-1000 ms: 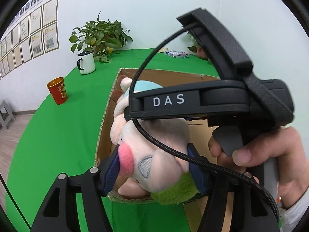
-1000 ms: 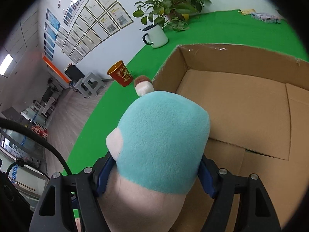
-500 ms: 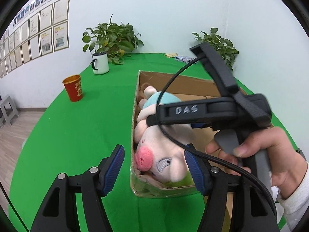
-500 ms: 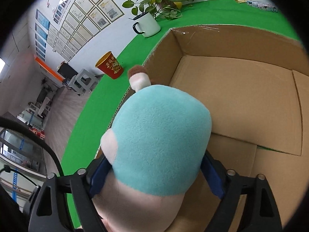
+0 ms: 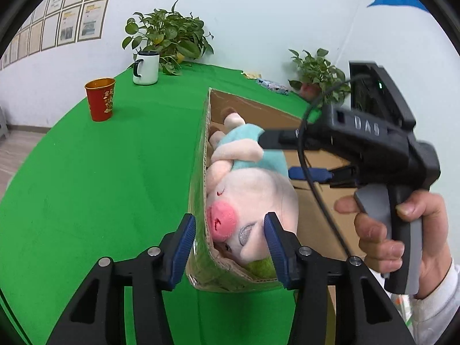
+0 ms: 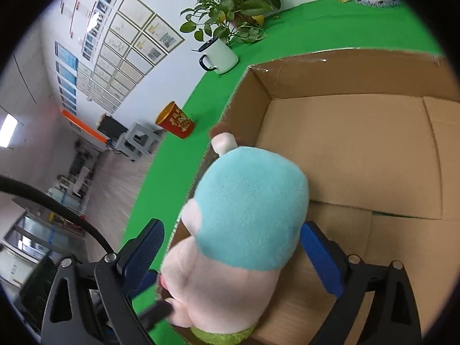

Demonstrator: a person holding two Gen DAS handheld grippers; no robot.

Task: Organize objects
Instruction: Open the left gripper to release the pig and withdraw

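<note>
A plush pig (image 5: pixel 247 198) with a pink snout and a teal shirt lies in the cardboard box (image 5: pixel 201 155), against its left wall. It also shows in the right wrist view (image 6: pixel 247 215), lying in the box (image 6: pixel 373 149). My left gripper (image 5: pixel 230 241) is open, its blue pads on either side of the box's near left corner, clear of the pig. My right gripper (image 6: pixel 233 247) is open, its pads just apart from the pig's sides. In the left wrist view the right gripper (image 5: pixel 371 143) reaches in above the box.
The box sits on a green table (image 5: pixel 100 172). A red cup (image 5: pixel 100 103), a white mug (image 5: pixel 146 67) and a potted plant (image 5: pixel 169 40) stand at the far left. A second plant (image 5: pixel 319 72) stands behind the box. Floor lies beyond the table's left edge.
My left gripper let go of the pig's head and pulled back to the box's near corner. My right gripper opened and released the pig, which now rests in the box.
</note>
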